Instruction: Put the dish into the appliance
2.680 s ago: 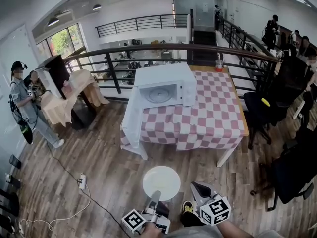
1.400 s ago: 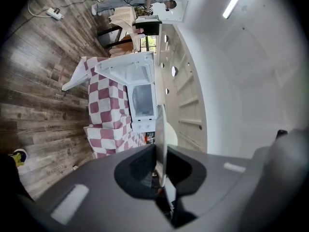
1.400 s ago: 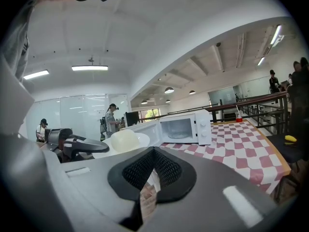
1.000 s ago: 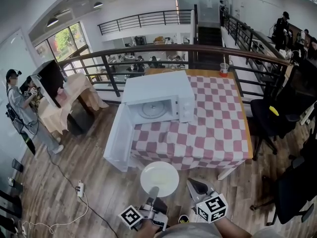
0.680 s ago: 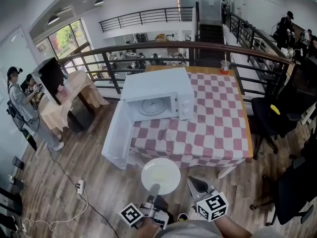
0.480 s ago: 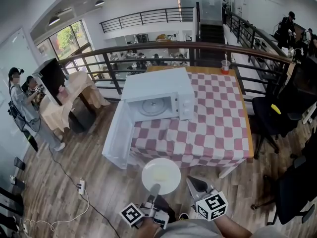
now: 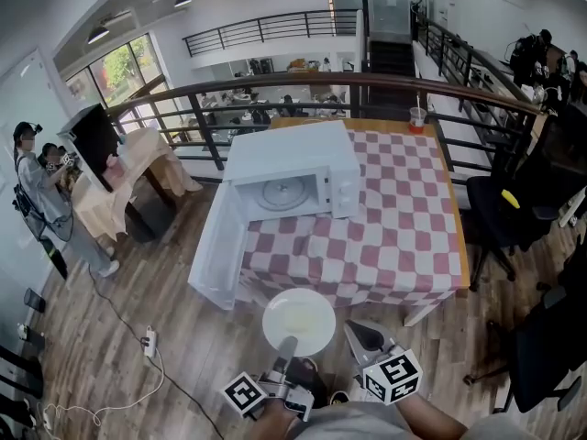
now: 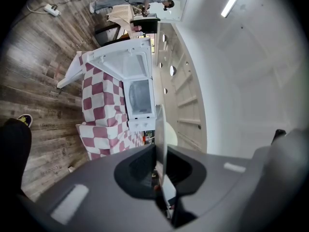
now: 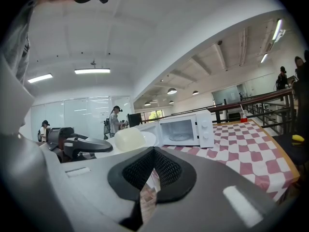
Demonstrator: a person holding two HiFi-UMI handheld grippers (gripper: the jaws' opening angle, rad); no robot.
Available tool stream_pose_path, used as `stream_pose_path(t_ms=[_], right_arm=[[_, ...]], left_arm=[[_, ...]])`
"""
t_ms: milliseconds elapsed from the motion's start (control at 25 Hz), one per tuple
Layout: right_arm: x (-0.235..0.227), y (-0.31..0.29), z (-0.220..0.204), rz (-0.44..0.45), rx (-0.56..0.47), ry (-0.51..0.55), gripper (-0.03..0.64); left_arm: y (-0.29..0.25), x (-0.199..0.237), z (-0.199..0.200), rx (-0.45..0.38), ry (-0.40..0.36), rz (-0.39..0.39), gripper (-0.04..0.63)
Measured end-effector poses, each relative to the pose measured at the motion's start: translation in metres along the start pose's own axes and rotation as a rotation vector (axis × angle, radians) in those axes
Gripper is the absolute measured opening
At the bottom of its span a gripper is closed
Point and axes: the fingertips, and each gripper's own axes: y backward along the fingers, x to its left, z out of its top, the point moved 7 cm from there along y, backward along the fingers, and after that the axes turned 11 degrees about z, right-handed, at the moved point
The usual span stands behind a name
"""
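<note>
A white dish (image 7: 299,322) with a pale yellowish middle hangs over the wooden floor, just in front of the checked table (image 7: 394,236). My left gripper (image 7: 285,346) is shut on its near rim. In the left gripper view the dish (image 8: 161,129) stands edge-on between the jaws of the left gripper (image 8: 161,161). The white microwave (image 7: 286,168) stands on the table's left end with its door (image 7: 217,246) swung wide open and its inside empty. My right gripper (image 7: 363,335) hovers to the right of the dish, shut and holding nothing. In the right gripper view the right gripper (image 9: 153,153) faces the microwave (image 9: 186,128).
Black chairs (image 7: 503,211) stand right of the table. A dark railing (image 7: 367,84) runs behind it, and a red cup (image 7: 418,117) sits at the table's far edge. Two people (image 7: 37,186) stand at the far left by a cloth-covered table (image 7: 128,177). A power strip (image 7: 151,346) lies on the floor.
The view has closed in on the table since the first frame, so the dish now hangs just short of its front edge. Over the last second little has shifted.
</note>
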Motion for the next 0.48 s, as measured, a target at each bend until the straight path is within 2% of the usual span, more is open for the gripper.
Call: stream_pose_path(t_ms=[480], right_arm=[[-0.006,-0.019,-0.002,0.0,0.015,-0.008,-0.002]], left_arm=[[-0.013,0.007,0.017,0.003,-0.003,0.011,0.031]])
